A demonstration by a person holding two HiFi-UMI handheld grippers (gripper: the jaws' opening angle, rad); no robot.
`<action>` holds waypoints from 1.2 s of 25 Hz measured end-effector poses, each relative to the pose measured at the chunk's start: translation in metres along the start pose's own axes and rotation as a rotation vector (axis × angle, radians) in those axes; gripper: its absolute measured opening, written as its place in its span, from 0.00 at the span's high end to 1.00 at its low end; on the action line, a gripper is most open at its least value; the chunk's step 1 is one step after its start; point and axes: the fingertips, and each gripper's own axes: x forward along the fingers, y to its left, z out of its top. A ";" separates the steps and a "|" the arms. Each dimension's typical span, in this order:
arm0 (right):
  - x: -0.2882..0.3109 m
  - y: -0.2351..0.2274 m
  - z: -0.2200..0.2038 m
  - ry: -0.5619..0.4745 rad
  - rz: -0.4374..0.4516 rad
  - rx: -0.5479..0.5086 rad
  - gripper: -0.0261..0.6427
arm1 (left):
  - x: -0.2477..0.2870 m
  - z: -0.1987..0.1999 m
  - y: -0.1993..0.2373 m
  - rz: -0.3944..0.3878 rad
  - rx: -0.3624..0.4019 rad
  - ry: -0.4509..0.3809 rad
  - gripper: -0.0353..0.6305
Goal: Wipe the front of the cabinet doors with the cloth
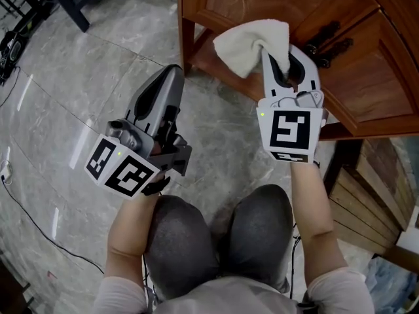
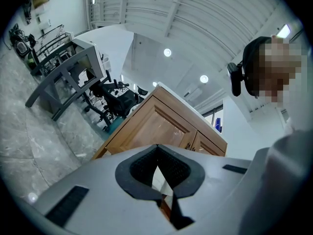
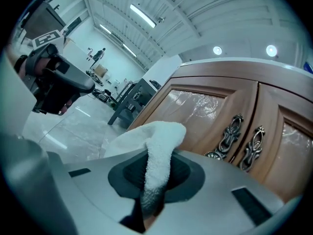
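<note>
Knees [image 1: 216,234] in grey trousers are closest, above the shiny stone floor [image 1: 65,97]. On the right, the right claw [image 1: 288,52] is shut tight on the white cloth [image 1: 252,41]. The cloth bunches up past the tips, just in front of the brown cabinet doors [image 1: 366,77], left of their dark handles [image 1: 325,43]. I cannot tell if it touches the wood. The left claw [image 1: 173,72] is closed and holds nothing, over the floor, left of the cabinet.

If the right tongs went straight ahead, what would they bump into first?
Most likely the cabinet door, just left of the handles. The cloth gripped in the right tongs sticks out ahead, so it should touch the wood first. The distance is unclear.
</note>
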 end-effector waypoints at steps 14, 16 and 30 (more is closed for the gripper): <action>-0.003 0.007 -0.015 -0.024 0.056 -0.058 0.86 | 0.015 -0.009 0.013 0.016 -0.019 -0.005 0.92; -0.001 0.005 -0.017 -0.029 0.066 -0.061 0.86 | 0.020 -0.011 0.013 0.016 -0.011 -0.002 0.92; 0.002 0.020 0.002 0.066 0.241 -0.059 0.86 | 0.026 0.008 -0.002 0.183 0.085 0.105 0.92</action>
